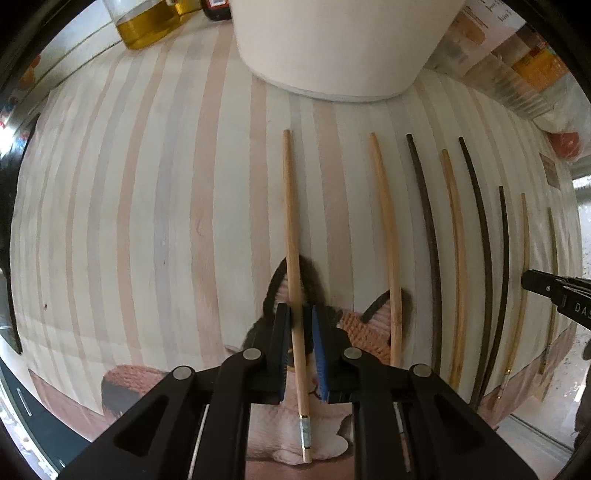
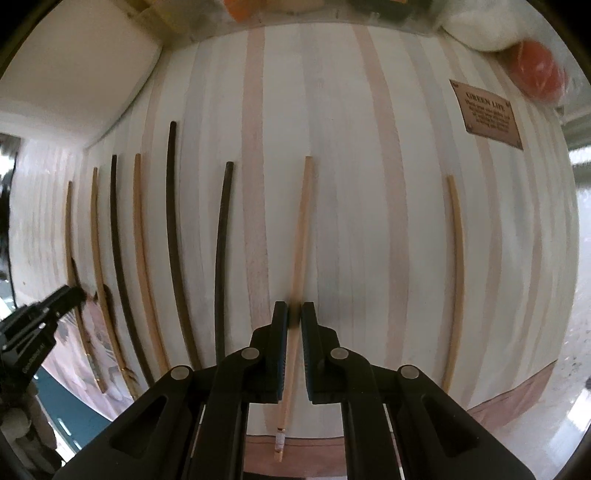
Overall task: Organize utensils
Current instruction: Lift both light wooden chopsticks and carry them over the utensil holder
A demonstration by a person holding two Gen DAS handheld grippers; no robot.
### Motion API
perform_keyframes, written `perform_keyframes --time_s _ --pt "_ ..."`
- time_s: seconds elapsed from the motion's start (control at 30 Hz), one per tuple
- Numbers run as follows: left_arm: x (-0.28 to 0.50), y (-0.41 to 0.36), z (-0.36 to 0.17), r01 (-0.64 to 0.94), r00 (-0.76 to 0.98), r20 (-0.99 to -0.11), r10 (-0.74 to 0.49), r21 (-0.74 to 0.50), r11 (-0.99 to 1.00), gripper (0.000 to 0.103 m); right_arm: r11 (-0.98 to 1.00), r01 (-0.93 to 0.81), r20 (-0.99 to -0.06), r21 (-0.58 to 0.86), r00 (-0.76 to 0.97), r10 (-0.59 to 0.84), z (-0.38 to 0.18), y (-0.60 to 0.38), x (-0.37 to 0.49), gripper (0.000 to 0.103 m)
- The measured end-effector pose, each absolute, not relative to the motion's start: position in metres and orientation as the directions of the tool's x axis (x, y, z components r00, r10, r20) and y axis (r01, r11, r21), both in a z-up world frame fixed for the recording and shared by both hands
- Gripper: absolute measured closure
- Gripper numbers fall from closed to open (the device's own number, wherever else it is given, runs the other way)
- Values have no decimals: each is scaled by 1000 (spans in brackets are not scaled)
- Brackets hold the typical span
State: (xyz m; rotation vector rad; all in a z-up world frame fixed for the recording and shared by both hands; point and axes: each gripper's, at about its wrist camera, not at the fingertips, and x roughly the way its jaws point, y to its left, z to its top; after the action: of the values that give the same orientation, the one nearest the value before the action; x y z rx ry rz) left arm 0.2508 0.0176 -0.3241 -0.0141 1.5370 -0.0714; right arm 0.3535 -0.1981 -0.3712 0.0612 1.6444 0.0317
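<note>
Several light and dark chopsticks lie in a row on a striped cloth (image 1: 147,221). My left gripper (image 1: 301,314) straddles the leftmost light chopstick (image 1: 291,236), jaws narrowly apart around it, not clearly pinching. My right gripper (image 2: 294,312) is nearly closed around another light chopstick (image 2: 301,236), pads at its sides. Dark chopsticks (image 2: 173,240) and light ones (image 2: 142,236) lie to its left; one light chopstick (image 2: 458,266) lies alone to its right. The right gripper also shows in the left wrist view (image 1: 554,291), the left gripper in the right wrist view (image 2: 55,306).
A white pot (image 1: 343,48) stands at the back of the cloth. An oil bottle (image 1: 147,22) stands back left. A knitted cat-face mat (image 1: 362,325) lies under the near chopstick ends. A brown label (image 2: 487,114) and a red-orange object (image 2: 539,70) are at the right.
</note>
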Motion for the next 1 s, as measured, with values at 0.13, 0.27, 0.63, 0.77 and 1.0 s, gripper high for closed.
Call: perform_keyframes --time_s 0.13,0.27,0.63,0.77,1.0 --pt "257 11 -320 31 40 -997 -63 -62 998 99 999 -14 -998 33 -53 33 -371 -187 355 96" --pt "268 21 -306 17 56 -996 -68 -68 998 99 999 8 -999 50 -20 51 -370 -185 350 96" --pt "255 45 -254 -14 181 -979 -96 -100 995 99 986 58 -982 159 108 153 -333 -204 330 96" --pt "254 50 -227 -11 235 -965 -117 -123 992 99 978 61 -968 200 169 187 -306 -208 328 96" --pt "251 56 -174 3 343 -928 -147 -155 988 99 965 34 -929 261 283 241 -256 -207 327 96"
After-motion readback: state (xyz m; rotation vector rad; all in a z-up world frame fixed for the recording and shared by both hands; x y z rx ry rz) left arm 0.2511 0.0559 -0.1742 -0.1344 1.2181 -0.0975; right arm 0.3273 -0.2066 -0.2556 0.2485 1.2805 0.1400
